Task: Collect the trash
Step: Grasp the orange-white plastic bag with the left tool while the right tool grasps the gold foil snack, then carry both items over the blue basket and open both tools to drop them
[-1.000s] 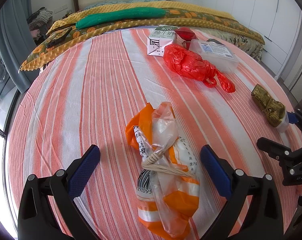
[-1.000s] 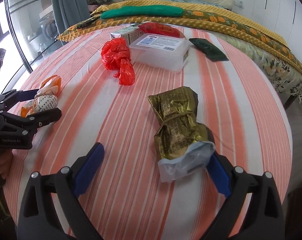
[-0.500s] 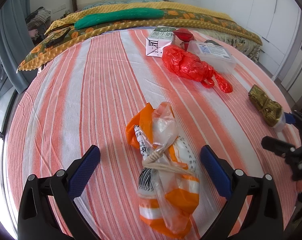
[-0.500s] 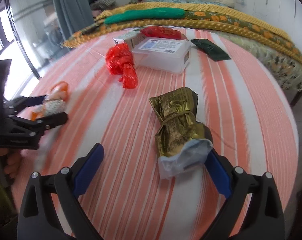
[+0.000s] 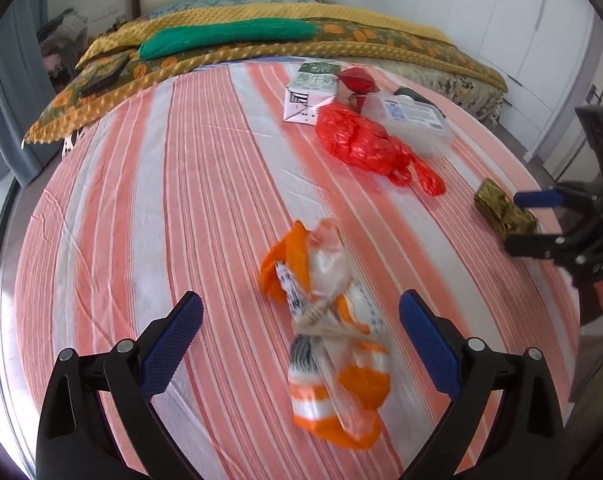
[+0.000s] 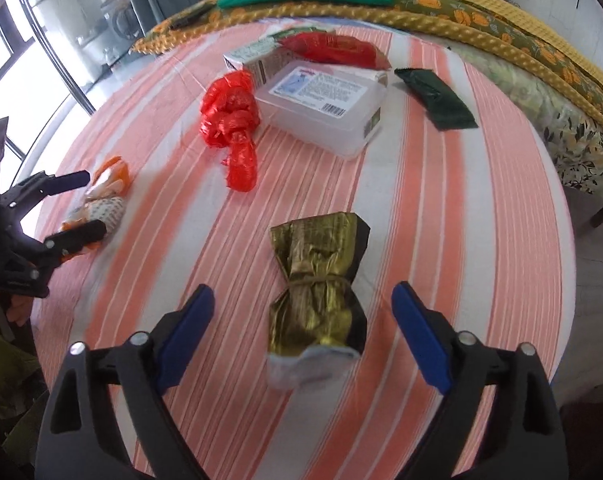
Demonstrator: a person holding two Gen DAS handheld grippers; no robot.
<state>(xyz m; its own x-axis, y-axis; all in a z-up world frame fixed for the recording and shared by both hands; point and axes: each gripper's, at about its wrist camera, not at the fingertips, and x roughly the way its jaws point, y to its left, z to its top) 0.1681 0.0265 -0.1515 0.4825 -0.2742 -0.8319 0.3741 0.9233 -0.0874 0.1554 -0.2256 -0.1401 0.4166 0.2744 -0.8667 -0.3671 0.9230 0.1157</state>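
Striped tablecloth [image 6: 441,200] held trash; right gripper [image 6: 301,332], jaws just narrowing yet gaping, straddled gold packet [image 6: 317,288] untouched; left gripper [image 5: 301,340] gaped around orange bag [image 5: 333,340]; carton [image 5: 311,92] lettering illegible.

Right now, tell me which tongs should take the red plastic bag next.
Neither is free yet. The left tongs straddle the orange bundle; the right tongs, which have just been closing, straddle the gold bundle. The red plastic bag lies beyond both; I'd guess right, hesitantly.
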